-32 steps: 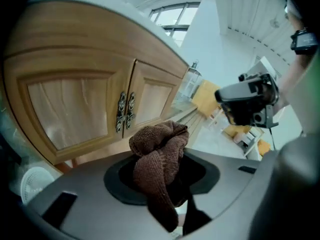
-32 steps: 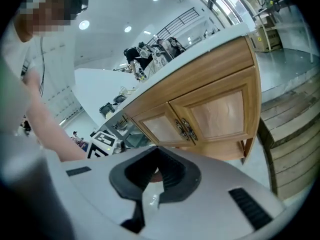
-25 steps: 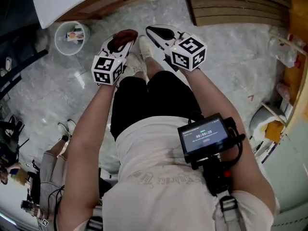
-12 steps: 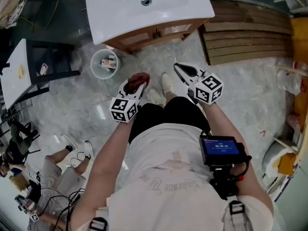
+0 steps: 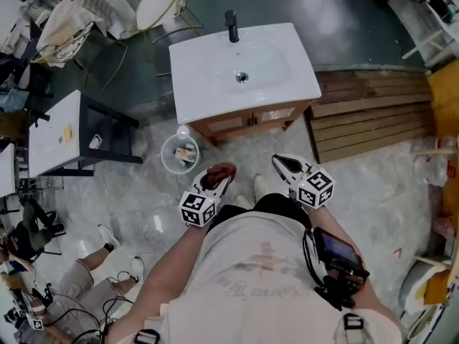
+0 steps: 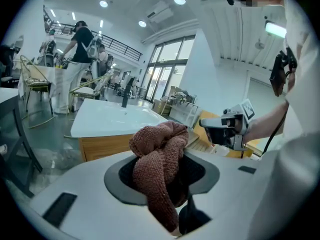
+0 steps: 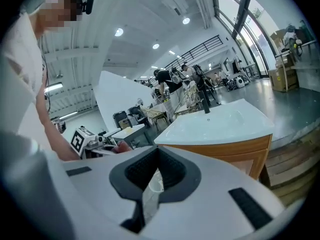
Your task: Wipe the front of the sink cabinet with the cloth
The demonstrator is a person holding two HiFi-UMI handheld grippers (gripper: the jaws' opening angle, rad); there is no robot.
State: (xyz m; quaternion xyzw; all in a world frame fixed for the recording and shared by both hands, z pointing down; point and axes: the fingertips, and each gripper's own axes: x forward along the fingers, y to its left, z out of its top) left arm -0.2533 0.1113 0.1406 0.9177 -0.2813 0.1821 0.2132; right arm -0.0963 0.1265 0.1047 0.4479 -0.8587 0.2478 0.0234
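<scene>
- Ahead of the person's feet stands the sink cabinet (image 5: 251,122), its wooden front facing them under a white basin top with a dark faucet (image 5: 231,25) at the far edge.
- The left tool (image 5: 214,185) is clamped on a reddish-brown cloth (image 5: 221,171), which bunches up above the jaws and hangs down between them.
- The cloth is held in the air, short of the cabinet front and not touching it.
- The right tool (image 5: 282,164) has its jaws drawn together with nothing between them. It is held beside the left one, also clear of the cabinet.
- A round bin (image 5: 179,154) sits on the marbled floor (image 5: 373,185) near the cabinet's left front corner, between the cabinet and the left tool.
- A slatted wooden platform (image 5: 373,113) lies just right of the cabinet.
- A small white worktop (image 5: 54,135) on a dark frame stands well to the left.
</scene>
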